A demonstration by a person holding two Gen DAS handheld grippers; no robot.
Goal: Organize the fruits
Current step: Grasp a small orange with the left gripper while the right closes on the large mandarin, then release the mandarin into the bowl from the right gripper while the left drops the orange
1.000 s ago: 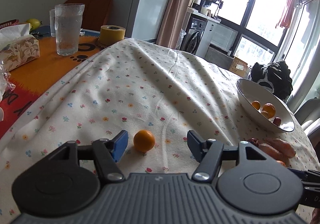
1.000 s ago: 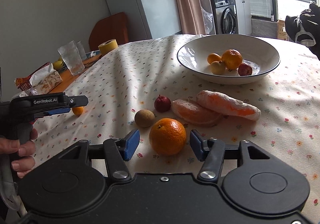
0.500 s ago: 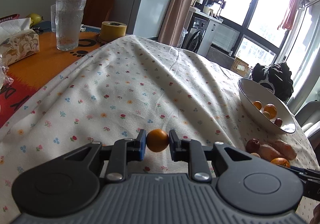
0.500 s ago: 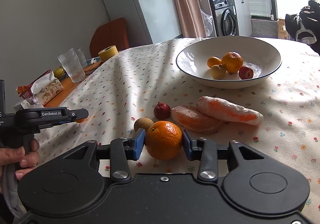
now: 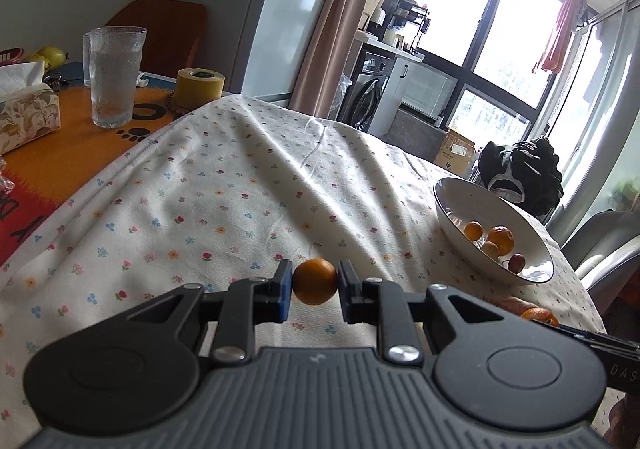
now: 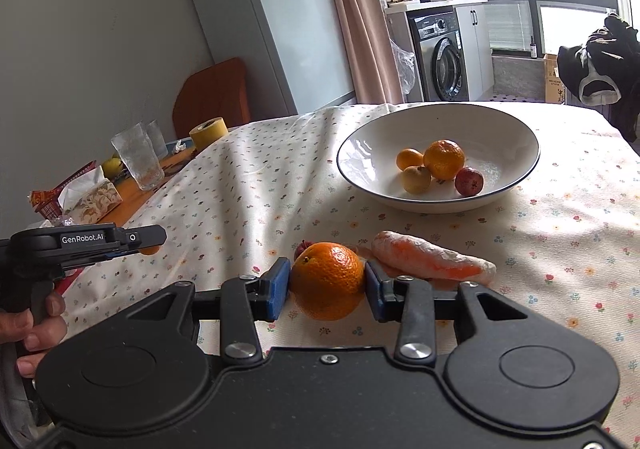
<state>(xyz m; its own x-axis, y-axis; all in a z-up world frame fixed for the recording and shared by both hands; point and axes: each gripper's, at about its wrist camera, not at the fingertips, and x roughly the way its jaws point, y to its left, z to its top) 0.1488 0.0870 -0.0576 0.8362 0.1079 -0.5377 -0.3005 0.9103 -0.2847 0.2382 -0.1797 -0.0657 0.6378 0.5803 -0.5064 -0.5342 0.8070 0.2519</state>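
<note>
A small orange (image 5: 315,281) and a larger orange (image 6: 327,281) are held clamped; four fruits lie in the white bowl (image 6: 516,131).

L gripper (image 5: 315,281) clamped, R gripper (image 6: 327,281) clamped

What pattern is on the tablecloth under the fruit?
The tablecloth is cream, scattered with tiny multicoloured flowers; the left wrist view shows it best.

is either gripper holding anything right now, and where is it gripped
Both are. The left gripper pinches a small round orange fruit across its sides; the right gripper clamps a larger dimpled orange across its middle.
</note>
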